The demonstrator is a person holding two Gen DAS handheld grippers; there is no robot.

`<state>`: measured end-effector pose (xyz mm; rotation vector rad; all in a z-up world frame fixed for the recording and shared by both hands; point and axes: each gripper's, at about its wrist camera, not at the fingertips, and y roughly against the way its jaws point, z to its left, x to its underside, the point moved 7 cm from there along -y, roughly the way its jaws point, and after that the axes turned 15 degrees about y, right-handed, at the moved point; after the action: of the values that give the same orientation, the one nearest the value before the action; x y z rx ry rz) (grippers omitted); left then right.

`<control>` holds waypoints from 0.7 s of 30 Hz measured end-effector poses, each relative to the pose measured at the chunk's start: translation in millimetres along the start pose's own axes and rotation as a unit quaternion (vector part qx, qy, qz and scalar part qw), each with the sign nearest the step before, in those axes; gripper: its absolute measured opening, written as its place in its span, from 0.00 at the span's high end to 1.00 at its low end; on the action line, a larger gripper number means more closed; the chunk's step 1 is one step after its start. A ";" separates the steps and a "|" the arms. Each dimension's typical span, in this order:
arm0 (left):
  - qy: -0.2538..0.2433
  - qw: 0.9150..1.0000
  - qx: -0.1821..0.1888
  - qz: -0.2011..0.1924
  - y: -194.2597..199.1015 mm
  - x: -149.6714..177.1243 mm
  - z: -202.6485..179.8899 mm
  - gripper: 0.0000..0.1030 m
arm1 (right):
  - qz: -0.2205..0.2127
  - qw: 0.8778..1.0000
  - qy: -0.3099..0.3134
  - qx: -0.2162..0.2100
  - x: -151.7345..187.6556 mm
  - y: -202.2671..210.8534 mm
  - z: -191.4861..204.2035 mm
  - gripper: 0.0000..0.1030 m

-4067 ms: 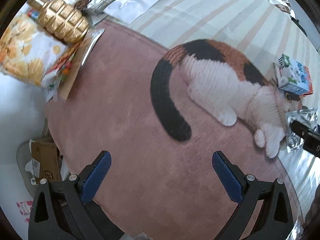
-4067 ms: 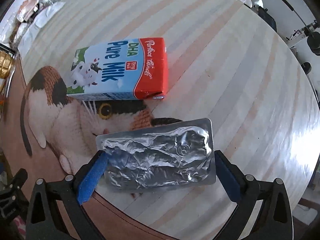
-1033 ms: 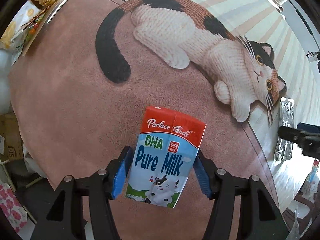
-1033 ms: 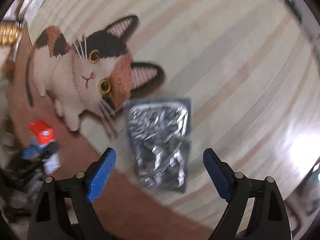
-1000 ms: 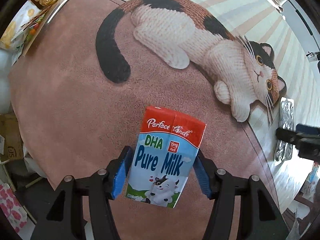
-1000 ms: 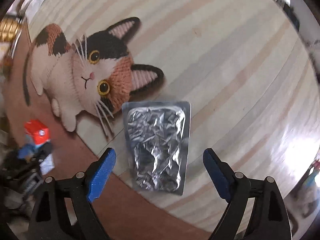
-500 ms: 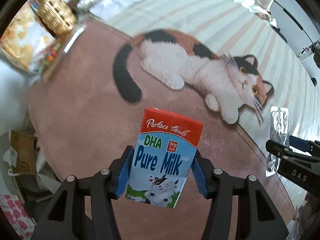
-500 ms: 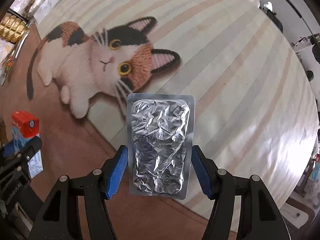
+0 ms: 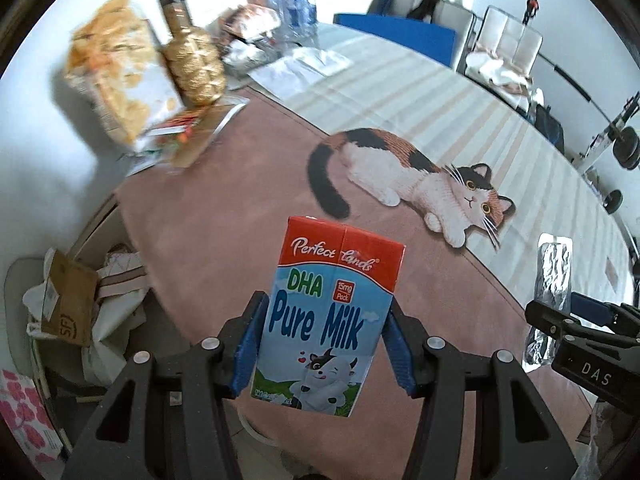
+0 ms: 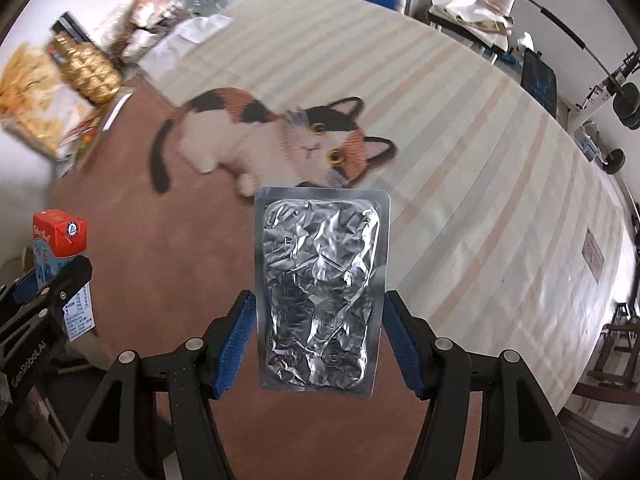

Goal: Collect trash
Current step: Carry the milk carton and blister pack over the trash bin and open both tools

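Left gripper [image 9: 324,344] clamps the milk carton [image 9: 328,320] upright, lifted off the tabletop [image 9: 460,92]. Right gripper [image 10: 316,344] pinches the foil pack [image 10: 320,292] by its side edges, also lifted. Both look ready for carrying to a bin.

Milk carton [image 9: 326,320] is sitting upright between the left gripper [image 9: 322,342] fingers, raised above the rug [image 9: 224,216]. Foil blister pack [image 10: 320,292] is standing on end in the right gripper [image 10: 318,344], to the carton's right. Cat figure [image 9: 404,180] is lying on the rug beyond both. Snack bag [image 9: 120,76] and bottle [image 9: 192,60] are standing at the rug's far left edge. Bin [image 9: 60,312] of cardboard is sitting low at left, off the rug.
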<state>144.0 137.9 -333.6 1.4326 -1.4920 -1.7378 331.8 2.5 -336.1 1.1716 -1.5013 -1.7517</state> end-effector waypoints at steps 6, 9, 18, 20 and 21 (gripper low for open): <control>0.032 0.999 0.023 -0.010 45.0 41.3 62.3 0.49 | -0.031 0.999 0.011 -0.015 53.6 18.7 102.9 0.36; 0.050 0.998 0.025 -0.006 57.1 67.2 97.6 0.49 | -0.038 0.999 0.019 -0.027 81.8 29.1 142.9 0.36; 0.126 0.990 -0.004 0.060 35.4 166.0 214.4 0.50 | 0.008 0.995 0.067 -0.078 179.2 -5.6 271.8 0.36; 0.145 0.986 -0.010 0.084 15.4 185.7 233.7 0.49 | 0.025 0.993 0.076 -0.086 199.1 -26.5 293.7 0.36; 0.156 0.983 -0.010 0.096 4.2 195.7 242.8 0.50 | 0.033 0.992 0.082 -0.087 207.3 -37.7 302.7 0.36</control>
<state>-144.3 83.2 -439.3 1.4227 -1.3881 -1.3408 -25.0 -15.6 -427.5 1.1329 -1.2522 -1.6626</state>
